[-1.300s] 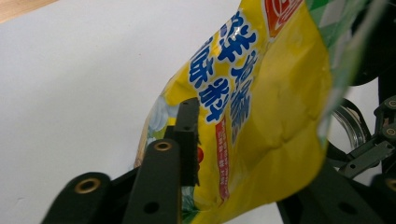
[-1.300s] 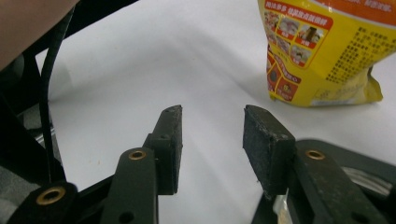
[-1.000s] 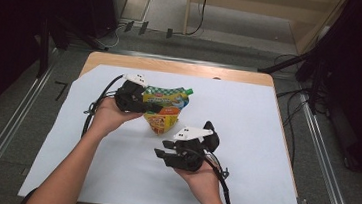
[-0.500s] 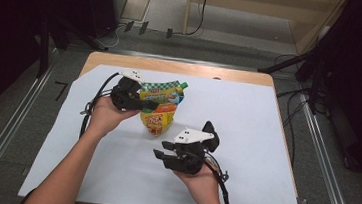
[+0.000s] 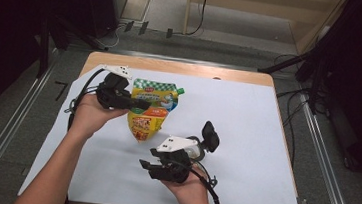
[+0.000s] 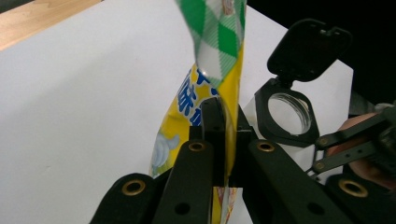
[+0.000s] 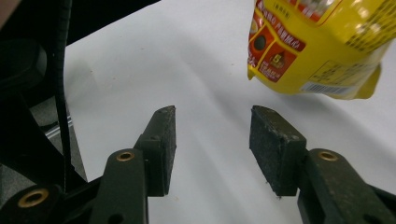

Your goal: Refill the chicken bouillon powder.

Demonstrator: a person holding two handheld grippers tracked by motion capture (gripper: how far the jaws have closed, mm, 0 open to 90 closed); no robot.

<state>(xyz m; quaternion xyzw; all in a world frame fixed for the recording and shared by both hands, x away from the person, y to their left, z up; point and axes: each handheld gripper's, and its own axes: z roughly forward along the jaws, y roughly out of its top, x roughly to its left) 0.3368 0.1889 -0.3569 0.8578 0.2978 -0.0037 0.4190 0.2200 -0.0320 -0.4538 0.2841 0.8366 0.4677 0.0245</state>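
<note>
White-covered table (image 5: pixel 246 138), left gripper (image 5: pixel 141 106) clamping yellow pouch (image 5: pixel 149 121), right gripper (image 5: pixel 149 165) jaws just opening, nothing between

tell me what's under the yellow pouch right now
The pouch hangs lifted in the left gripper; under it lies only the white sheet. Its far side is hidden.

The yellow pouch (image 7: pixel 322 42) carries a red panel with a large "5" on it and a barcode on a white strip near its lower edge. Blue characters show on its front (image 6: pixel 189 95), too partial to read.
</note>
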